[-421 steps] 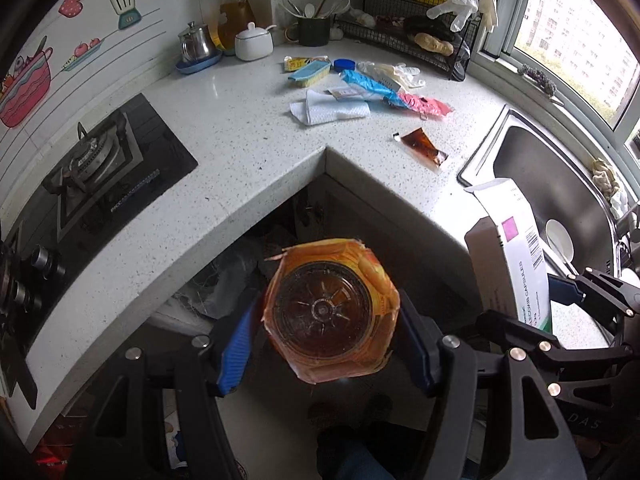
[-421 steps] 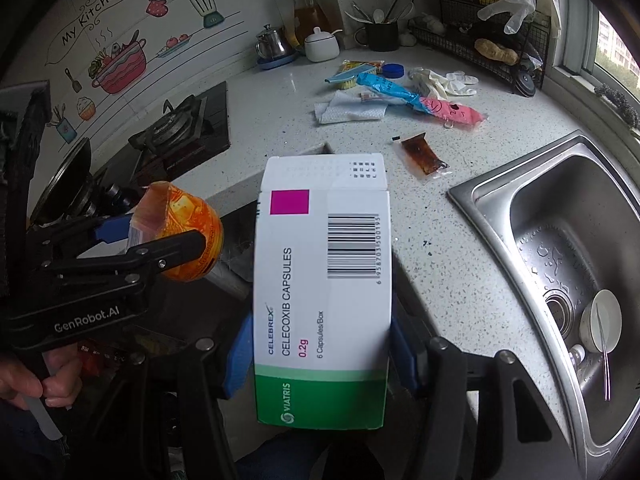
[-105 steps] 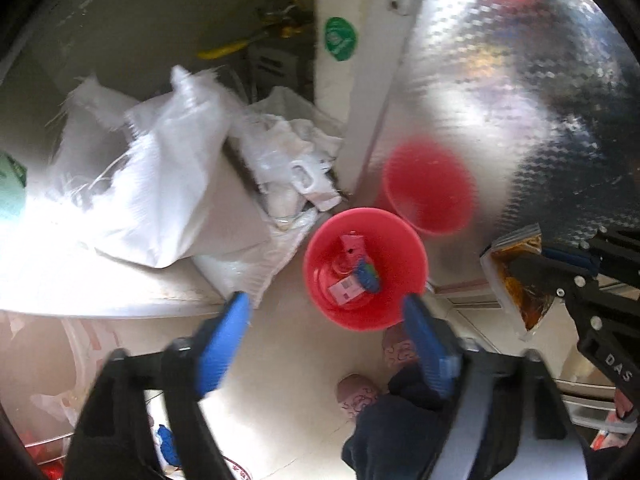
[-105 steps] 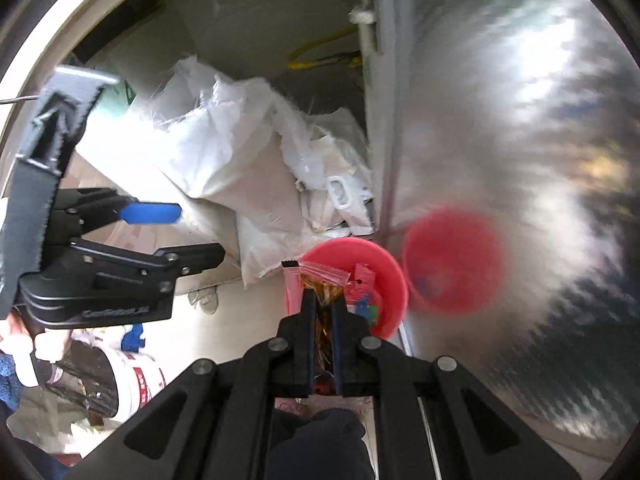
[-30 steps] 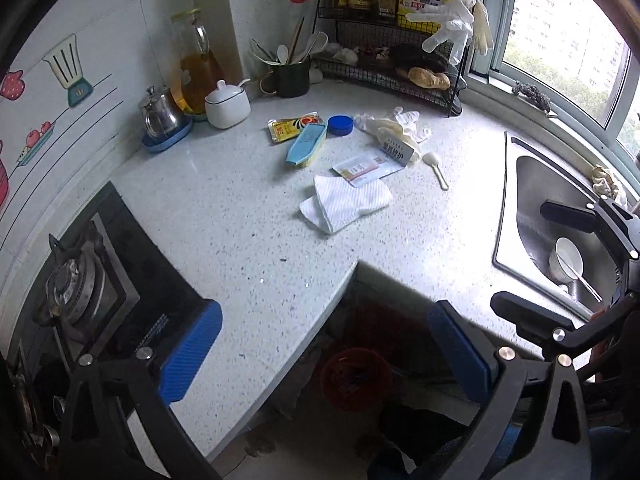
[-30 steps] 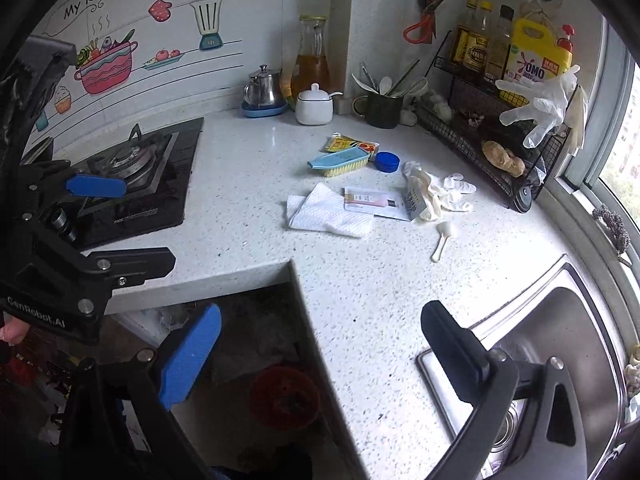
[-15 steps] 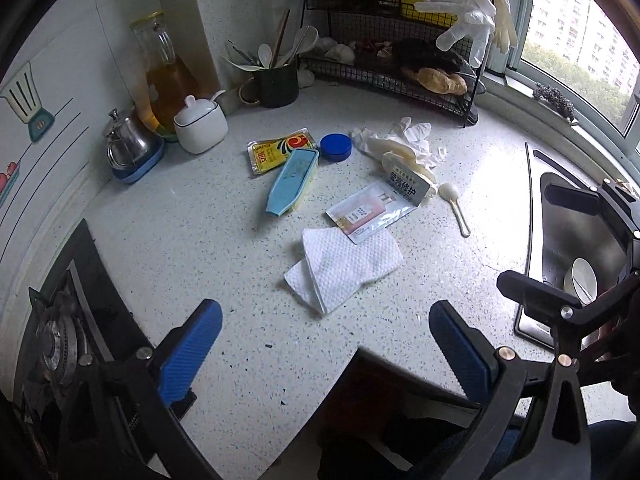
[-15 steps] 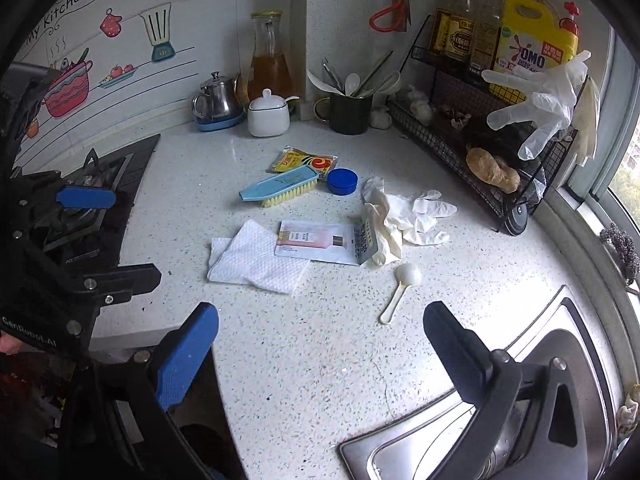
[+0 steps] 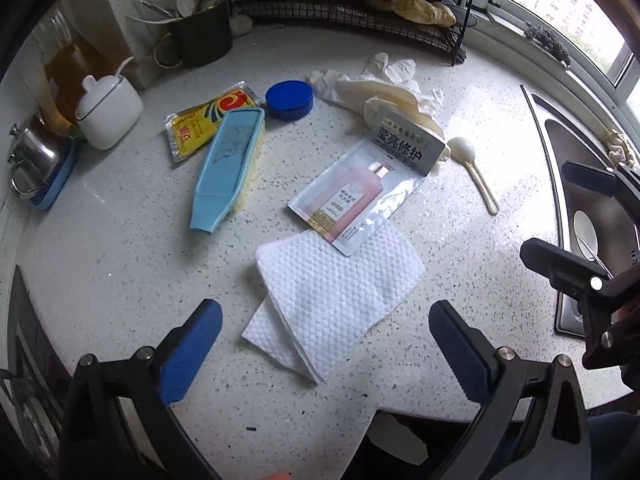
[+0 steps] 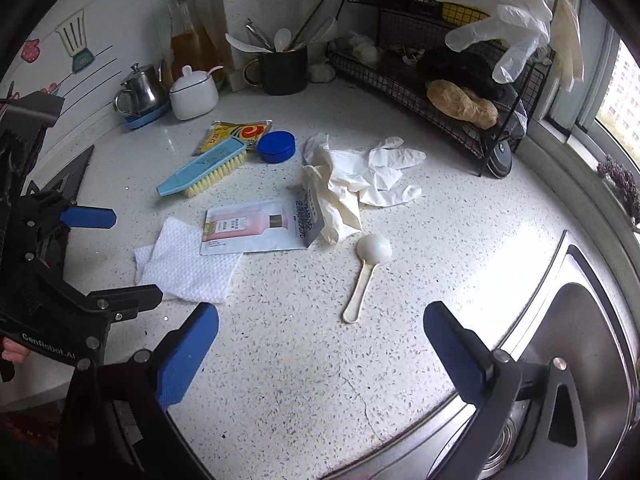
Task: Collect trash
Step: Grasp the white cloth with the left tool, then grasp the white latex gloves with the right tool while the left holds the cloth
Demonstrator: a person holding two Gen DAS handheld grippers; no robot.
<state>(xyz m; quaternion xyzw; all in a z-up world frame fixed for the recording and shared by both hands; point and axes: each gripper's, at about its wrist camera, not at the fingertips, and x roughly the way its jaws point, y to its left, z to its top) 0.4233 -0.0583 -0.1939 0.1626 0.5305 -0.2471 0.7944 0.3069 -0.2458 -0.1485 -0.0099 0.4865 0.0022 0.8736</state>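
White paper towel (image 9: 336, 284) lined up between spread blue fingertips (image 9: 188, 352), nothing gripped.

Both claws wide apart and empty: left gripper (image 9: 324, 354) poised over the towel, right gripper (image 10: 320, 354) over bare speckled countertop (image 10: 460, 248) just short of the plastic scoop (image 10: 366, 272). Still to collect, all relative to the towel: shampoo sachet (image 9: 360, 196) overlapping its far edge, crumpled gloves (image 9: 384, 92) beyond that, yellow packet (image 9: 204, 120) far left under the blue brush (image 9: 228, 164). Clearly unfinished.

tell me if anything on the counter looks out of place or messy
Yes. A crumpled white glove lies loose on the counter, a shampoo sachet with its top end bent up overlaps a paper towel, and a small plastic spoon lies stray nearby.
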